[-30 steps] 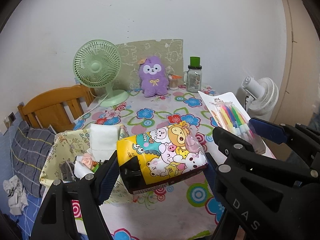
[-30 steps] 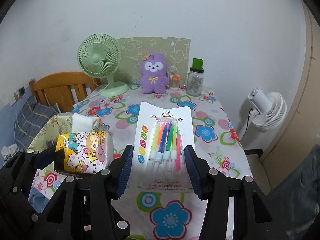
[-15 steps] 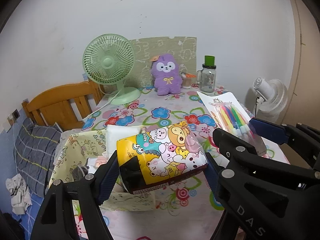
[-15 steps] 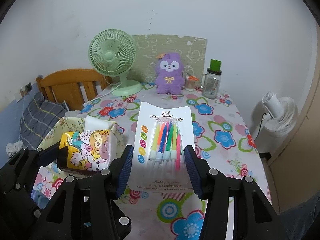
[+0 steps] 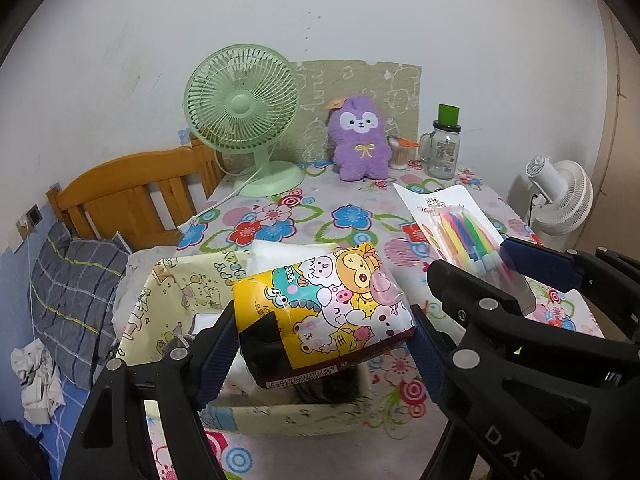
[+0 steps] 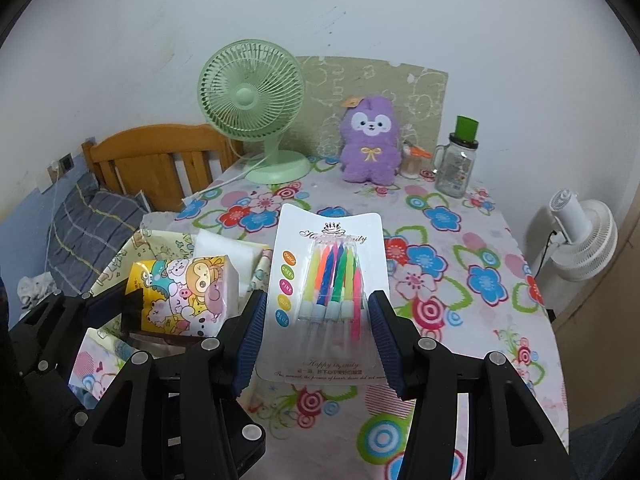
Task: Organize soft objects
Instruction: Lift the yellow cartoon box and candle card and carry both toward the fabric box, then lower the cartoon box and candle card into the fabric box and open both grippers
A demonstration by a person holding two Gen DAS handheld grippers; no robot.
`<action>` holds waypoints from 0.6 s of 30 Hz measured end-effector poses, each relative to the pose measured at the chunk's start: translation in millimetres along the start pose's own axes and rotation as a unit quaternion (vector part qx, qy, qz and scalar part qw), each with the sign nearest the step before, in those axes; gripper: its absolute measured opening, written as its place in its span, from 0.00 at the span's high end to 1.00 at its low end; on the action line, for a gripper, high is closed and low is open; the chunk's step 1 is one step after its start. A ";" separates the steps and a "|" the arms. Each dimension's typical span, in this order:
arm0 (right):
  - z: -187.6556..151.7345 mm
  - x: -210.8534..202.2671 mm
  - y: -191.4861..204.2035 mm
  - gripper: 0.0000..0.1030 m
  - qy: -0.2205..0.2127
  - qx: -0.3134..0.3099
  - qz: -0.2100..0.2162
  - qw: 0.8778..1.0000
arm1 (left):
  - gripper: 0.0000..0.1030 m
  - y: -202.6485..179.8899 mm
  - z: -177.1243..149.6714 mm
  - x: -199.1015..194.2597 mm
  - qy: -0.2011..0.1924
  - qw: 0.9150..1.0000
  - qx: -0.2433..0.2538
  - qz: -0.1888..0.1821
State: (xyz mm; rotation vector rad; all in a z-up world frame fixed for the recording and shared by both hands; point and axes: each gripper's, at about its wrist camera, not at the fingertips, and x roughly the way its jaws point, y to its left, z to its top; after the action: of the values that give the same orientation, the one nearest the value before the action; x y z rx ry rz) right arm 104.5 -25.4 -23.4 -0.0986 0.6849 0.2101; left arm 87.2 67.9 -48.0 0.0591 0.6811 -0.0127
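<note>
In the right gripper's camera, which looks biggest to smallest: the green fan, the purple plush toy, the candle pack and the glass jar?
As they look:
1. Candle pack, though it is nearest the camera, so that is unsure.
2. Green fan.
3. Purple plush toy.
4. Glass jar, plainly the smallest.

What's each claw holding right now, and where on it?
The left claw grips the cartoon tissue pack by its two short ends. The right claw grips the candle card by its two long side edges, near the bottom.
</note>
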 end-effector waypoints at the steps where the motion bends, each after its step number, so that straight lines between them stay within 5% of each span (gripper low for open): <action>1: 1.1 2.7 2.5 0.46 0.002 -0.001 0.002 1.000 | 0.22 3.7 0.2 2.3 0.001 1.000 -0.002 0.001; 18: 14.3 35.4 42.1 0.46 0.017 -0.026 0.036 0.999 | 0.21 51.9 1.7 31.4 0.016 0.999 -0.025 0.018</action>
State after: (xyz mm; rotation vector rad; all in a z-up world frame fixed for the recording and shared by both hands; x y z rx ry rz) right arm 130.5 23.6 -35.8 -0.1272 0.7170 0.2967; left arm 114.3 119.8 -63.9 0.0247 0.7119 0.0401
